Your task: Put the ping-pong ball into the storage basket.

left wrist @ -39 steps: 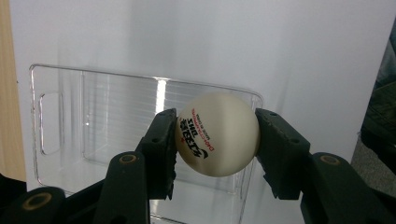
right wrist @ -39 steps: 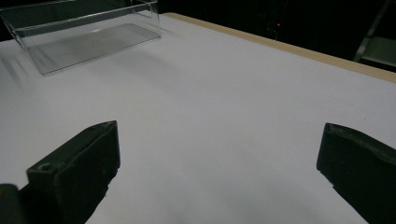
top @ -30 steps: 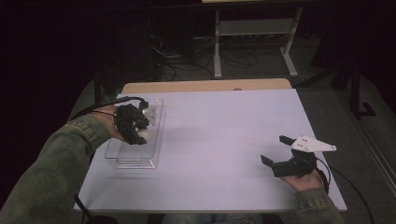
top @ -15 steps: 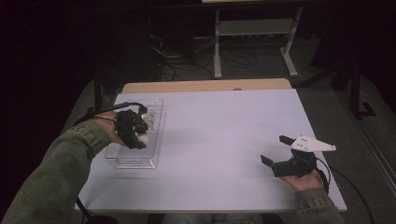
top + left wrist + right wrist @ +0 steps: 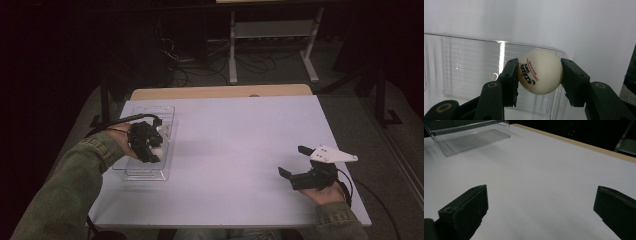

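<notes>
i noted my left gripper [image 5: 539,75] clamped on the white ball [image 5: 540,71] over the clear tray [image 5: 148,145], held only at two small spots and likely to squirt free onto the counter [image 5: 235,150], while my right gripper [image 5: 295,162] sat wide open, well apart.

1. You face a white table [image 5: 240,150] lit brightly from above, while the room around it lies in deep shadow.
2. Along the table's far edge runs a bare wooden strip [image 5: 220,92].
3. Beyond the table stands a pale metal stand [image 5: 272,35] with a low shelf.
4. Dark cables [image 5: 200,57] tangle on the grey floor [image 5: 350,105] beside the stand.
</notes>
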